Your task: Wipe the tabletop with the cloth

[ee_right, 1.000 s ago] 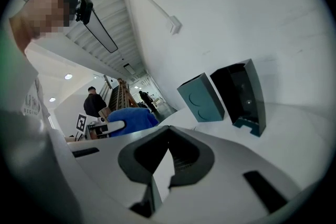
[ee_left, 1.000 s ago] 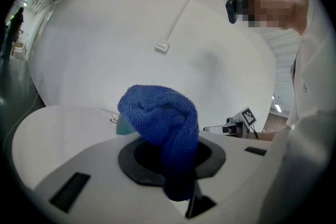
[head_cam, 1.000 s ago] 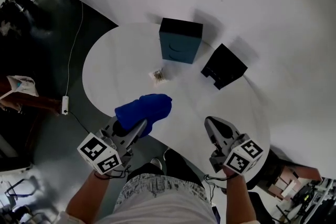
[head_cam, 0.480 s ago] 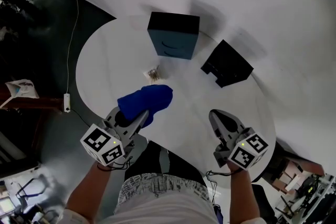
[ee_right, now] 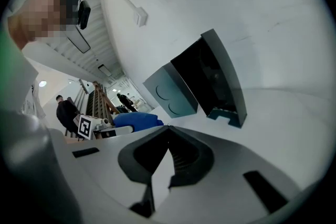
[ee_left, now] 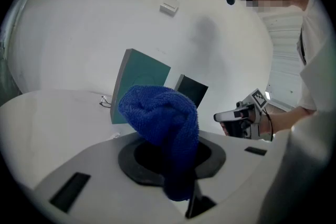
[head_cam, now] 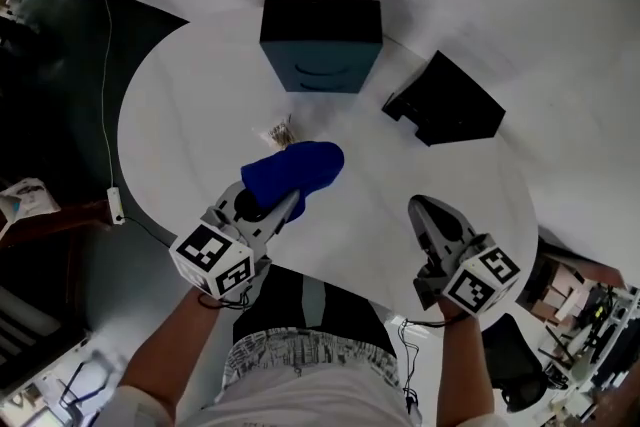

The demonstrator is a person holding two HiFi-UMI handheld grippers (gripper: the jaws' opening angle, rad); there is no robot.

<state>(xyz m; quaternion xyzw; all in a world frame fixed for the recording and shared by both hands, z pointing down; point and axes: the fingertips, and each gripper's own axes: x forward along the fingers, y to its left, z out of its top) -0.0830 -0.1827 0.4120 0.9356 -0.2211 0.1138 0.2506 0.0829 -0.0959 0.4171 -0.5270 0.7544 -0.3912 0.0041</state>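
Observation:
A bunched blue cloth (head_cam: pixel 295 171) sits over the round white tabletop (head_cam: pixel 180 115), just in front of a small wrapper (head_cam: pixel 278 133). My left gripper (head_cam: pixel 283 205) is shut on the cloth's near end; in the left gripper view the cloth (ee_left: pixel 160 118) bulges up out of the jaws. My right gripper (head_cam: pixel 424 213) hovers at the table's near right edge, shut with nothing in it (ee_right: pixel 168 131). From the right gripper view the cloth (ee_right: pixel 137 120) shows far off at the left.
A teal box (head_cam: pixel 321 45) stands at the table's far side, with a black box (head_cam: pixel 445 102) to its right. Both also appear ahead in the left gripper view, teal box (ee_left: pixel 139 84) and black box (ee_left: pixel 191 90). Dark floor and a cable (head_cam: pixel 108 95) lie left.
My left gripper has pushed the cloth forward across the table, closer to the wrapper. The right gripper has stayed by the near edge.

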